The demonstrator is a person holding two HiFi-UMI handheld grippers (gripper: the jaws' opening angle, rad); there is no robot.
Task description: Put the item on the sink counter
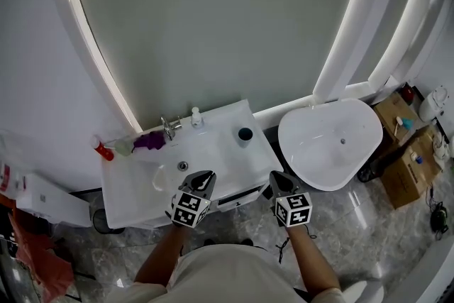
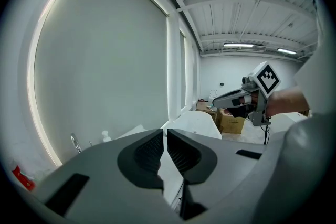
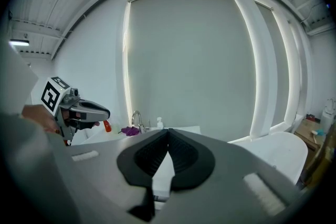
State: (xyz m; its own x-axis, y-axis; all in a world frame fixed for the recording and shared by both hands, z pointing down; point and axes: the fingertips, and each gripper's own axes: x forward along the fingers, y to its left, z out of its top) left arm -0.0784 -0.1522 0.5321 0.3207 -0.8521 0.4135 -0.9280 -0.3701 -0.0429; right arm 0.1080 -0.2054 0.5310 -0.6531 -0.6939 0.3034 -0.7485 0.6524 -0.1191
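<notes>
- Left claw (image 1: 206,176): clenched, with only a hairline slit between the pads. It holds nothing. You have it on the near side of the faucet (image 1: 169,127), at the front edge of the counter (image 1: 227,156).
- Right claw (image 1: 278,177): clenched, pads meeting at the tips, and also empty. It sits nearer you than the faucet and well to its right, about level with the counter's front right corner.
- Loose things on the counter, located from the faucet:
  - soap dispenser (image 1: 196,117), just to its right
  - dark cup (image 1: 245,133), further right, near the counter's right edge
  - purple item (image 1: 149,141), just to its left
  - pale green cup (image 1: 124,147), beyond the purple item
  - red bottle (image 1: 103,150), furthest left
- Task item: no view settles which of these is the one to be placed. Every loose thing in sight rests on the counter, and none is in or touching either claw.
- Progress, as a judgement: the placement step appears complete. Both claws are empty and clear of the counter top, and nothing is left in hand to set down.
- Remaining: nothing visible calls for action. If another item is to be fetched, it is outside these views.
</notes>
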